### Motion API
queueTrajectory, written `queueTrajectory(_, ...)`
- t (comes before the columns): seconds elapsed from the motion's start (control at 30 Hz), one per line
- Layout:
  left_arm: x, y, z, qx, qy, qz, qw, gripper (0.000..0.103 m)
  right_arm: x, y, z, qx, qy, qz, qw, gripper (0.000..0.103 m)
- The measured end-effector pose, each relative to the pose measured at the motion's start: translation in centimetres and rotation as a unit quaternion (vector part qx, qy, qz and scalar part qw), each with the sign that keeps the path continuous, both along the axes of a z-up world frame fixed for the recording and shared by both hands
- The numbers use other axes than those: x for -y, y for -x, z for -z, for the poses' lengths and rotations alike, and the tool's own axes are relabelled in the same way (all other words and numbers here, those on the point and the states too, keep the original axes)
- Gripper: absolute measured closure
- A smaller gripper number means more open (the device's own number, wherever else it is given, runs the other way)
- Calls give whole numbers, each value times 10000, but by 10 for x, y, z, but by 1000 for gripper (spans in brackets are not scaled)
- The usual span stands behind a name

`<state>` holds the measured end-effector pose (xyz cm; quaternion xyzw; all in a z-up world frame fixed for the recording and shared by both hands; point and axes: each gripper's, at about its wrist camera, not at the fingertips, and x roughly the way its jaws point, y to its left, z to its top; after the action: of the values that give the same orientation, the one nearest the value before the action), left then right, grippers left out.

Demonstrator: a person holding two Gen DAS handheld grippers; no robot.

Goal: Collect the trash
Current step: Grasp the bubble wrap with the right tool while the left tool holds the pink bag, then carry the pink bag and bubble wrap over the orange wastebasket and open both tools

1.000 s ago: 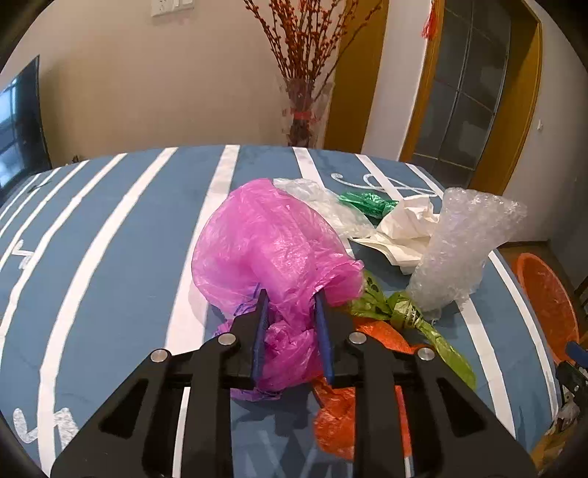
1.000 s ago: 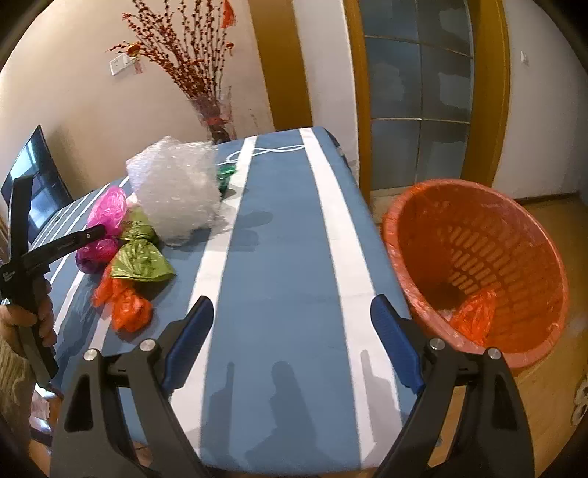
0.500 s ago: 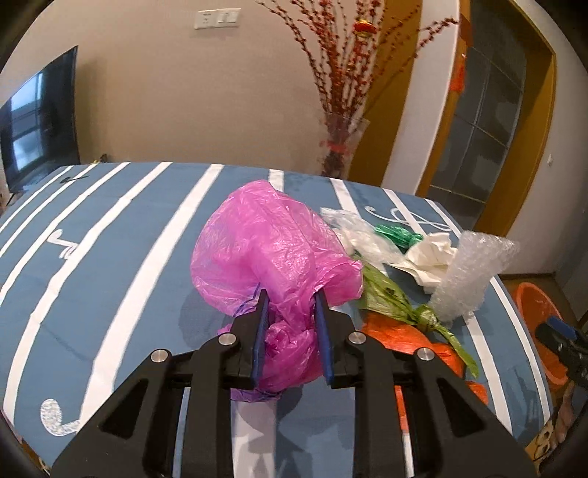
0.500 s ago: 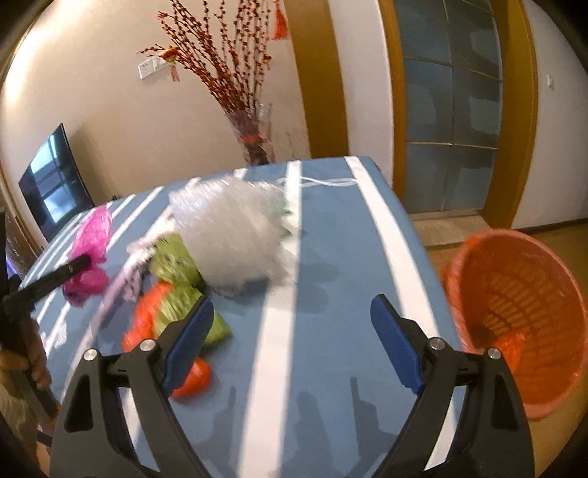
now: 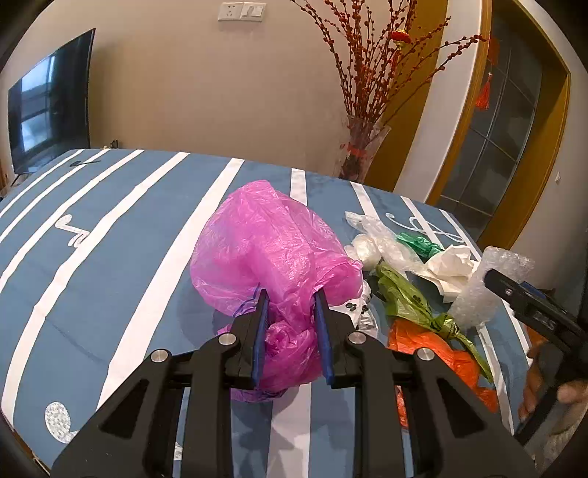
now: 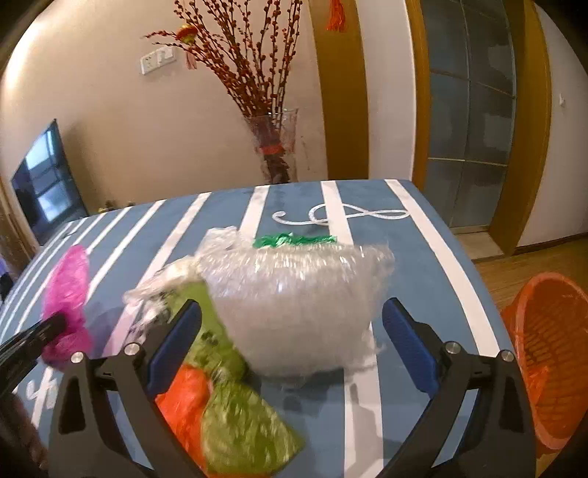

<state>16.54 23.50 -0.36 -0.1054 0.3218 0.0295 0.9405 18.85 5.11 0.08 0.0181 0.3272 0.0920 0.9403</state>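
Striped desk strewn with trash

The blue desk with white stripes carries crumpled bags: pink, clear, dark green, olive green and orange, plus white paper and a bubble wrap bundle.

**What stands around the table**

You see a table under a blue cloth with white stripes; behind its far edge stands a glass vase that holds red berry branches; on the beige wall hangs a white socket plate; at the left a dark television reflects a window; at the right a glazed door has a yellow-brown frame.
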Motion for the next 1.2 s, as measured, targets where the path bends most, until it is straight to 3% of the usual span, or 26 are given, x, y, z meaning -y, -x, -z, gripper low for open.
queueTrajectory(0.07,0,-1,1,-6,18,11,10000,80,-2,-6,4,-17,35,34,10000,11)
queueTrajectory(0.13,2,-2,1,-10,34,36,10000,80,1,-11,9,-83,-49,20,10000,42)
queueTrajectory(0.17,2,-2,2,-10,41,42,10000,80,4,-13,12,-173,-73,3,9998,51)
queueTrajectory(0.2,4,-3,2,-11,53,63,10000,80,5,-14,14,-209,-97,-21,9997,69)
queueTrajectory(0.23,4,-3,1,-11,67,80,9999,80,7,-14,16,-274,-136,-63,9995,79)
queueTrajectory(0.3,7,-3,1,-5,84,118,9999,80,13,-11,16,-324,-212,-110,9992,86)
queueTrajectory(0.8,79,-1,-24,214,97,710,9972,80,102,45,-16,-15,-498,263,9984,89)
queueTrajectory(1.2,169,-3,-34,304,196,1549,9873,80,178,91,-29,166,-608,795,9948,89)
